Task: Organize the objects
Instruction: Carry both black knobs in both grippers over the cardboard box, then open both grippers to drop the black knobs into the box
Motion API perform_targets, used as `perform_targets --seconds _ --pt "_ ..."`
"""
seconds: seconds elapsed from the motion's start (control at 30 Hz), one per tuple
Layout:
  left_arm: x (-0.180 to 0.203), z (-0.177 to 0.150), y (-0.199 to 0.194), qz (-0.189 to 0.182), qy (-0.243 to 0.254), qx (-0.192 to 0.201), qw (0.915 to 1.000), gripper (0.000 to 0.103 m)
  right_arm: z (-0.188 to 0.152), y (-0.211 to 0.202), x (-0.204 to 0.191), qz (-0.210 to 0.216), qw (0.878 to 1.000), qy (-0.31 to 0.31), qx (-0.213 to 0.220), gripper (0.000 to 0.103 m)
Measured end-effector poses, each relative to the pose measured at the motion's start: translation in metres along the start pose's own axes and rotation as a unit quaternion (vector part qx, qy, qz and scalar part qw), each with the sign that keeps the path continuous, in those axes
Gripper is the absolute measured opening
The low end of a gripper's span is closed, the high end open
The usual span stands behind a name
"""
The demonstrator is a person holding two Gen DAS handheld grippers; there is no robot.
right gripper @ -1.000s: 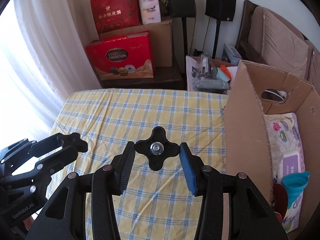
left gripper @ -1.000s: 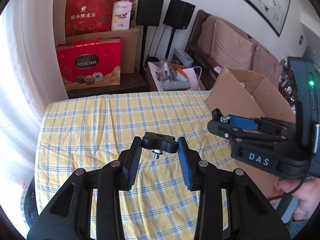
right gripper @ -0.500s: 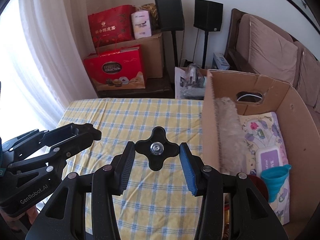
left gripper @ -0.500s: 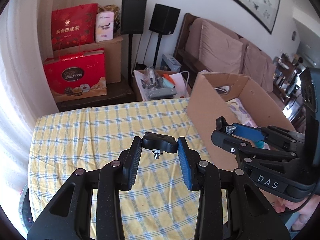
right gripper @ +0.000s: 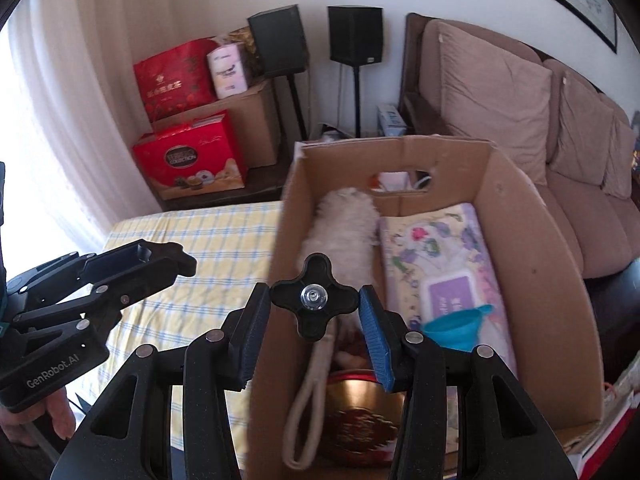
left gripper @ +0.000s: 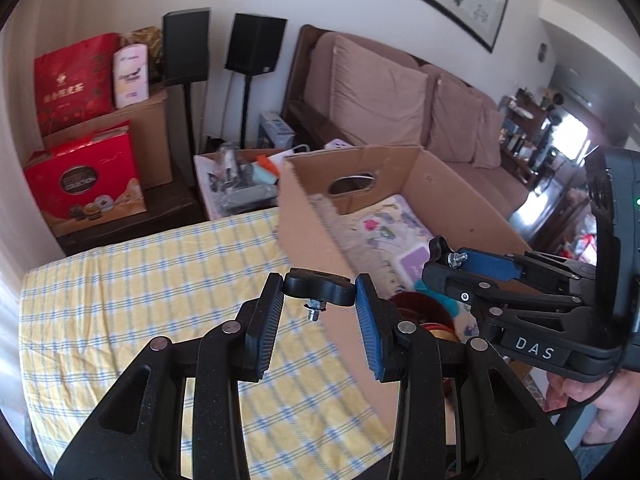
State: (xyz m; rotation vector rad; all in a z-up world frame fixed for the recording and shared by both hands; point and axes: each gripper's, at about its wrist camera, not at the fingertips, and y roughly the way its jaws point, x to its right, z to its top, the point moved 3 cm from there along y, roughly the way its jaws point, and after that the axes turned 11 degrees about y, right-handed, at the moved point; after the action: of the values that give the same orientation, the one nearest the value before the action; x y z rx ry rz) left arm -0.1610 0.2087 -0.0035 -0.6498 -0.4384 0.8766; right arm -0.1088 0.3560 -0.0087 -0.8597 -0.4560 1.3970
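My left gripper [left gripper: 319, 294] is shut on a black star knob with a short bolt [left gripper: 319, 290] and holds it in the air at the left wall of the cardboard box [left gripper: 304, 216]. My right gripper [right gripper: 315, 299] is shut on a second black star knob [right gripper: 315, 297], flat face toward the camera, held over the open box [right gripper: 540, 240]. In the box lie a floral wet-wipes pack [right gripper: 440, 264], a fluffy white duster [right gripper: 344, 228], a blue funnel [right gripper: 460, 328] and a red-gold tin [right gripper: 356, 420]. The right gripper also shows in the left wrist view [left gripper: 444, 258].
The box stands on the right side of a table with a yellow checked cloth [left gripper: 140, 280]. Behind are red gift boxes [left gripper: 84, 184], two black speakers [left gripper: 256, 44], a brown sofa [left gripper: 380, 96] and a floor box of clutter [left gripper: 240, 180].
Both grippers have swung right, each keeping its knob. The right gripper went from over the cloth to over the open box; the left one reached the box's left wall.
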Motion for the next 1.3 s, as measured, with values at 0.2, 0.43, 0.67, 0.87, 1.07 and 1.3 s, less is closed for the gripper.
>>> perform_targets --seconds 0.2,0.43,0.67,0.87,1.07,1.3 --pt "0.038 0.011 0.025 -0.029 0.024 -0.016 0.9992 0.034 -0.001 -0.008 0.045 -0.023 0.999 0.028 -0.006 0.046" --pt "0.072 0.015 0.052 -0.056 0.042 -0.042 0.9966 0.034 -0.005 -0.01 0.085 -0.044 0.997 0.056 -0.021 0.046" --pt "0.089 0.011 0.073 -0.068 0.048 -0.069 0.9941 0.033 -0.011 0.0 0.092 -0.034 0.997 0.061 -0.043 0.046" --pt "0.084 0.01 0.079 -0.061 0.035 -0.077 0.9946 0.046 -0.012 0.012 0.097 -0.019 0.995 0.084 -0.056 0.048" --pt "0.07 0.012 0.07 -0.056 0.018 -0.065 0.9961 0.055 -0.015 0.016 0.094 0.005 0.993 0.097 -0.065 0.048" --pt "0.057 0.016 0.052 -0.025 0.021 -0.043 0.9985 0.066 -0.012 0.012 0.09 0.007 0.993 0.1 -0.055 0.055"
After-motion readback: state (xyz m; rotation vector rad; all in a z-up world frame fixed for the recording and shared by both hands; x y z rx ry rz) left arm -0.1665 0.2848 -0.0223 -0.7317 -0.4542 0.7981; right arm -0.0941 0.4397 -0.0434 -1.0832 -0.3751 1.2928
